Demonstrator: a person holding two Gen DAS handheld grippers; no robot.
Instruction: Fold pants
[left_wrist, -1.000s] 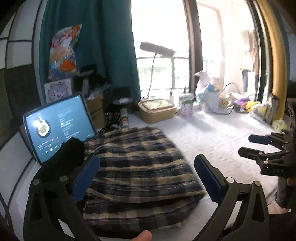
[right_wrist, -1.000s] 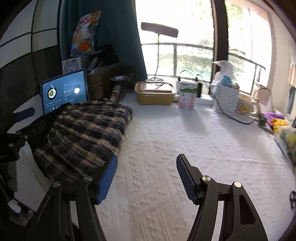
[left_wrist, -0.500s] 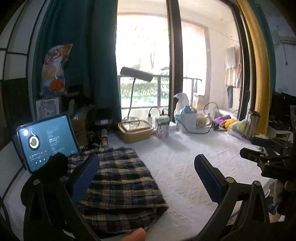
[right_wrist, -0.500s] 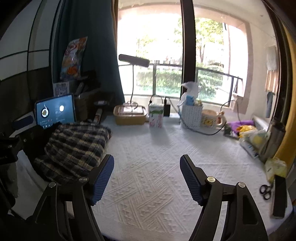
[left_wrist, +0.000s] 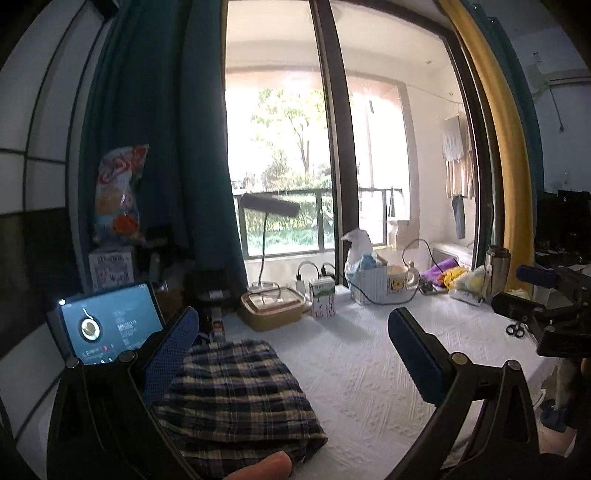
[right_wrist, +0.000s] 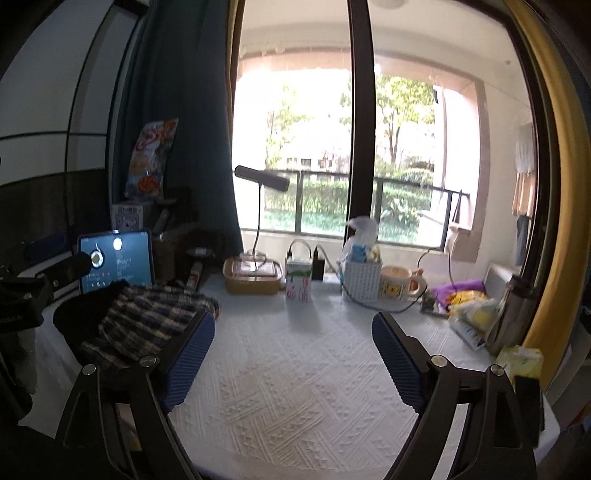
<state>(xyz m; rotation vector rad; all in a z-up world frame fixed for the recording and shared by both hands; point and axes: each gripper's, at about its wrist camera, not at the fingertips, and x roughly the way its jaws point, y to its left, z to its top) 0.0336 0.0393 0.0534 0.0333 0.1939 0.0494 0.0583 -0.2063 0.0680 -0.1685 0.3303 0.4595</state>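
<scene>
The pants (left_wrist: 236, 398) sit as a compact plaid bundle at the left end of the table (left_wrist: 362, 369), layers stacked, the near edge rounded over and a little puffy. Just behind them a tablet (left_wrist: 110, 325) glows, propped upright; from the right wrist view a dark cloth (right_wrist: 88, 314) lies against the bundle's far side. The left gripper (left_wrist: 291, 350) hovers over the bundle, jaws spread wide, nothing between them, no pad touching the fabric. The right gripper (right_wrist: 293, 354) hangs well off to the side above bare tablecloth, jaws just as wide and just as empty.

To my eye the folding looks about finished, so this is the tidy-up-or-leave-it moment. If there's one more press to make, I'd bring the left one down flat on that puffy near edge and smooth it, not pinch — a pinch there would likely drag the top layer and spoil the stack. Keep clear of the tablet; it stands close. The box (left_wrist: 271, 310), carton (left_wrist: 322, 297) and basket (left_wrist: 373, 284) by the window are well out of the way.
</scene>
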